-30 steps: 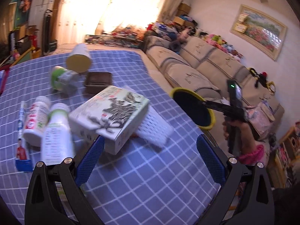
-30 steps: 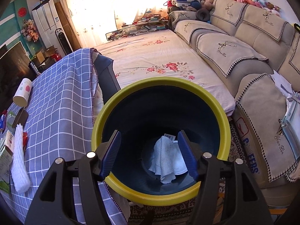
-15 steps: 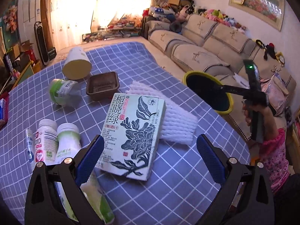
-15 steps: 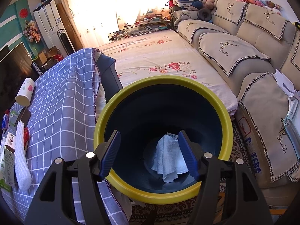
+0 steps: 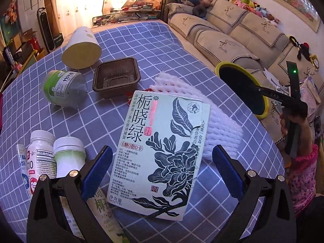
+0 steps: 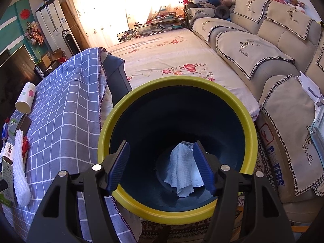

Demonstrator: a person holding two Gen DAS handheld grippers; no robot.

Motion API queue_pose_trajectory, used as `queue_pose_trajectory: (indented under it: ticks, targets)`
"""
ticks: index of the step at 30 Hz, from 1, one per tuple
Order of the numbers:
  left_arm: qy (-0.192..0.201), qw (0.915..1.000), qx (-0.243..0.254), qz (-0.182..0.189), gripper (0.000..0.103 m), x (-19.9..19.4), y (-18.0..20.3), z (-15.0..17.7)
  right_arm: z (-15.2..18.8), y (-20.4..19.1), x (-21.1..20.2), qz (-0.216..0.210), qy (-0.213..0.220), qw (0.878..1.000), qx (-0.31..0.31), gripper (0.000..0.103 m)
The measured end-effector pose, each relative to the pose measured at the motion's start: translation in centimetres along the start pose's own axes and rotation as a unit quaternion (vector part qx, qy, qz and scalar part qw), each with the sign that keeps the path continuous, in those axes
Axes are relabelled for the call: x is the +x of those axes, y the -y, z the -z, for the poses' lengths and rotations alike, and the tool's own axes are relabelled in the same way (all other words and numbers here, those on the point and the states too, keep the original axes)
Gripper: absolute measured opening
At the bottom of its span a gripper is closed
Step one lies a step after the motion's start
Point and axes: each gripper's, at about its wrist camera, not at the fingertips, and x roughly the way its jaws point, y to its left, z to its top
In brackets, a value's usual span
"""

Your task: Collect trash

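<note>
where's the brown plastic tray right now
In the left wrist view, the brown plastic tray sits on the checked tablecloth, between the tipped paper cup and the tea box.

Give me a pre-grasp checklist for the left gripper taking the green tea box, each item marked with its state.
1. Left gripper open: ok, blue pads apart with nothing pressed between them.
2. Tea box lined up between the pads: ok, its near end lies between them.
3. Box free of other trash: not ok, it rests partly on the white foam net.
4. Neighbours clear of the left pad: cannot tell, a supplement bottle and a flat packet lie close.
5. Bin open for the drop: ok, only a crumpled tissue inside.
6. Right gripper empty: ok, open above the bin.
</note>
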Motion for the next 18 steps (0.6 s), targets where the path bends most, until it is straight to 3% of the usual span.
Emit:
queue_pose_trajectory:
  ticks: [4,6,10,18]
  targets:
    - [-0.006,1.0,-0.004,0.003,0.093,0.5,-0.1,-0.1,0.0,0.0,0.2,-0.002,-0.003,1.0,0.0,0.062]
    - [-0.006,0.9999,-0.008,-0.008,0.078,0.5,-0.2,-0.1,0.1,0.0,0.1,-0.003,-0.002,1.0,0.0,0.062]
    - [0.004,0.9997,-0.022,0.0,0.077,-0.4,-0.5,0.2,0.0,0.1,-0.3,-0.005,0.002,1.0,0.001,0.062]
    - [0.058,0.998,-0.008,-0.026,0.075,-5.5,0.8,0.9,-0.1,0.0,-1.6,-0.012,0.015,1.0,0.002,0.062]
